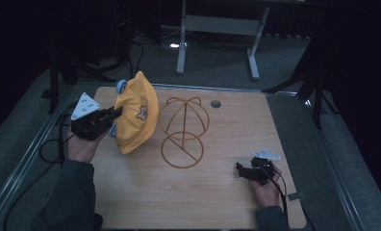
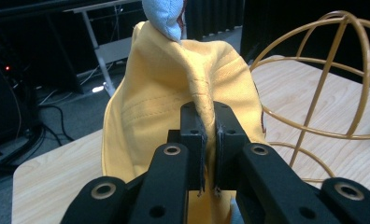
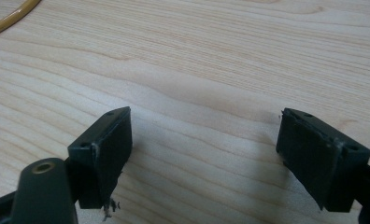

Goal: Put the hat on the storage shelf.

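Left claw (image 2: 209, 140) pinching soft yellow fabric cap (image 1: 136, 111) w/ wire stand (image 1: 183, 132) beside; right claw (image 3: 204, 158) wide.

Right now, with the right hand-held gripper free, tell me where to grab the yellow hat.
Probably the lower rim of the yellow hat, coming from its right. The left hand-held gripper already pinches a fold on the other side, so that hanging edge faces the open right hand-held gripper.

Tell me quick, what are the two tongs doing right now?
Left tongs: shut on a fold of the yellow hat, held up off the table.
Right tongs: open, holding nothing, low over the wooden table.
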`<move>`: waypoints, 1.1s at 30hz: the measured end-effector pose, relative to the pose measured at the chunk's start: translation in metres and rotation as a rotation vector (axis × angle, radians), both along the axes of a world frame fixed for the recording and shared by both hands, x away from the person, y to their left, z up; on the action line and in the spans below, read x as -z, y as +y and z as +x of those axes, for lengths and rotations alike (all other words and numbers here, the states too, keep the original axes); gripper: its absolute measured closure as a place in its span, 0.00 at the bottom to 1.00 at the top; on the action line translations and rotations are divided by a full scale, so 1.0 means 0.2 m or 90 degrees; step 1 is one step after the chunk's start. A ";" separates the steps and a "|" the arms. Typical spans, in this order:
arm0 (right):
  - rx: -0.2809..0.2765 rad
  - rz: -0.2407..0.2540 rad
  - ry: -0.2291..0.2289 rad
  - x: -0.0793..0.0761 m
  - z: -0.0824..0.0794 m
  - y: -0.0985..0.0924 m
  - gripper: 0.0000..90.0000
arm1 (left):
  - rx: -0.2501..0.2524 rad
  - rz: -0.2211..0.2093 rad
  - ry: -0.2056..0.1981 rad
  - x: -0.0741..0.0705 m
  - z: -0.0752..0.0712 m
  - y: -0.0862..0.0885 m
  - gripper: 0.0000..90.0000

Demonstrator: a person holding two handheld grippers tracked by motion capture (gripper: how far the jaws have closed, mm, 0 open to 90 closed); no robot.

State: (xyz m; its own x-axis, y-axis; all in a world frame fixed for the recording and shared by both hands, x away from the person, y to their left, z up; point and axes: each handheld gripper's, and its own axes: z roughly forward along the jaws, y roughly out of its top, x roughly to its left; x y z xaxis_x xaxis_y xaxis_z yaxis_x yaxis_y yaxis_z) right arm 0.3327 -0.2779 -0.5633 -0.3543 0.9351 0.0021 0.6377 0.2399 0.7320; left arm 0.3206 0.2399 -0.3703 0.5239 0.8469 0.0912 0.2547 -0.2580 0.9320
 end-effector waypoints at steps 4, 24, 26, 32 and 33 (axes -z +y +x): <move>-0.001 -0.001 0.000 0.00 0.00 0.00 0.20 | 0.009 -0.005 -0.005 -0.02 0.00 0.01 0.95; -0.001 -0.001 0.000 0.00 0.00 0.00 0.20 | 0.083 -0.044 -0.020 -0.06 -0.01 0.09 0.95; -0.001 -0.002 0.000 0.00 0.00 0.00 0.20 | 0.088 -0.046 -0.020 -0.07 -0.01 0.10 0.95; -0.001 -0.001 -0.001 0.00 0.00 0.00 0.20 | 0.104 -0.051 -0.020 -0.07 -0.01 0.11 0.95; -0.001 -0.001 0.000 0.00 0.00 0.00 0.20 | 0.104 -0.051 -0.020 -0.07 -0.01 0.11 0.95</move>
State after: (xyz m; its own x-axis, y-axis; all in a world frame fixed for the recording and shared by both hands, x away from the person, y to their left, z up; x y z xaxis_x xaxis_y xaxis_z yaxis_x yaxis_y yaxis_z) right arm 0.3327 -0.2780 -0.5633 -0.3557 0.9346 0.0001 0.6368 0.2423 0.7320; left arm 0.3180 0.2622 -0.3561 0.6536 0.7555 0.0452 0.1858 -0.2181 0.9581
